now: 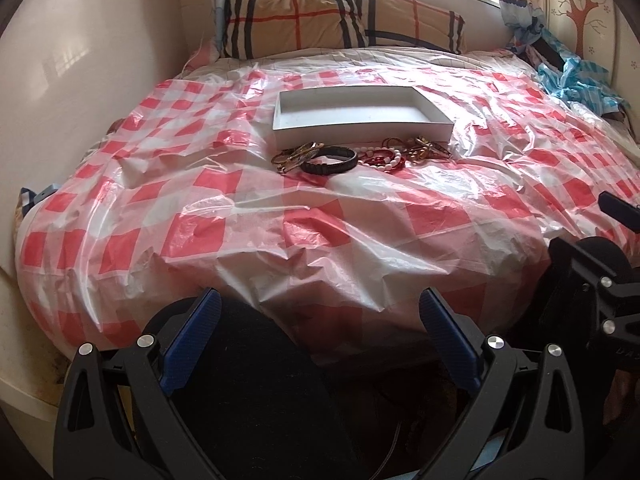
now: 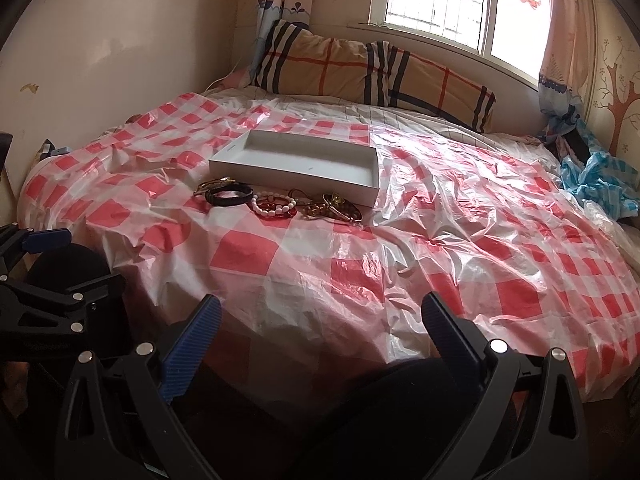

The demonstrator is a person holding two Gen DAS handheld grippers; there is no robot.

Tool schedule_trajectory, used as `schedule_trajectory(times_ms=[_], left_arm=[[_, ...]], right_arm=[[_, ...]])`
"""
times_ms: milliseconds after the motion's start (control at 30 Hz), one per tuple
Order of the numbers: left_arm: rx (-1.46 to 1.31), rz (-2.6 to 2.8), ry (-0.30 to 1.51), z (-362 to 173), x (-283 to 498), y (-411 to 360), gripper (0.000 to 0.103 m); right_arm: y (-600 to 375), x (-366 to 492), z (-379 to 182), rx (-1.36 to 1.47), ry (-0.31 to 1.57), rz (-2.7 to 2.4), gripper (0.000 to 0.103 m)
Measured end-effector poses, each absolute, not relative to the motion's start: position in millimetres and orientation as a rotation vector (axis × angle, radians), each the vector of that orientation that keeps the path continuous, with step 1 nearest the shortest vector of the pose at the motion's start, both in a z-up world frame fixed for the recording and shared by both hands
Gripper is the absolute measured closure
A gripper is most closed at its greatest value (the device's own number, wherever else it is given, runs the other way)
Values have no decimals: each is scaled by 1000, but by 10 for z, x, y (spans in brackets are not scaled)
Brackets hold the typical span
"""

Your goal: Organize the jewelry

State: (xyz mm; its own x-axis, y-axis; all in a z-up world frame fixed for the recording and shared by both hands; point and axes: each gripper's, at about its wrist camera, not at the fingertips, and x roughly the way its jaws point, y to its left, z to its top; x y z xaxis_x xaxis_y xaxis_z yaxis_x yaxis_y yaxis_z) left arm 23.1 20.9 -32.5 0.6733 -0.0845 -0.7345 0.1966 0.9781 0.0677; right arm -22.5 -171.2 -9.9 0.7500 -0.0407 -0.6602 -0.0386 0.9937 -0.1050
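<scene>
A shallow white box (image 1: 362, 125) (image 2: 296, 174) lies open and empty on the bed's red-and-white checked plastic sheet (image 1: 304, 220) (image 2: 360, 248). Just in front of it is a row of jewelry: a black bangle (image 1: 329, 161) (image 2: 229, 194), gold-brown bangles (image 1: 296, 154) (image 2: 214, 184), a white and red bead bracelet (image 1: 382, 158) (image 2: 275, 204), and gold pieces (image 1: 424, 149) (image 2: 334, 206). My left gripper (image 1: 320, 304) is open and empty at the near bed edge. My right gripper (image 2: 322, 308) is open and empty, also well short of the jewelry.
Two plaid pillows (image 1: 344, 20) (image 2: 372, 76) lean under the window at the head of the bed. A crumpled blue cloth (image 1: 576, 80) (image 2: 600, 180) lies at the far right. A wall (image 1: 80, 72) runs along the bed's left side.
</scene>
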Motion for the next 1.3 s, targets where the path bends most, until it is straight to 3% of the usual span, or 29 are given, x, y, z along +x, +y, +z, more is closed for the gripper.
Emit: schedule_trajectory(times_ms=[533, 767, 900, 933, 1033, 1200, 1300], left_arm=[[119, -100, 821, -219, 971, 106, 8], [198, -84, 844, -310, 1516, -41, 8], [225, -55, 826, -346, 1738, -56, 8], [224, -47, 825, -368, 1793, -48, 8], [202, -54, 833, -455, 1897, 2, 8], [216, -75, 828, -530, 2005, -28, 8], [250, -83, 822, -555, 2102, -62, 8]], right_arm=[[-1887, 228, -15, -54, 722, 9, 7], [-1988, 921, -12, -93, 725, 9, 7], [-2035, 1498, -247, -120, 816, 53, 8], [-2043, 1604, -320, -131, 838, 63, 9], [-2081, 1837, -506, -126, 899, 96, 27], [-2124, 2120, -739, -117, 980, 129, 43], [-2110, 2216, -825, -126, 1014, 148, 60]])
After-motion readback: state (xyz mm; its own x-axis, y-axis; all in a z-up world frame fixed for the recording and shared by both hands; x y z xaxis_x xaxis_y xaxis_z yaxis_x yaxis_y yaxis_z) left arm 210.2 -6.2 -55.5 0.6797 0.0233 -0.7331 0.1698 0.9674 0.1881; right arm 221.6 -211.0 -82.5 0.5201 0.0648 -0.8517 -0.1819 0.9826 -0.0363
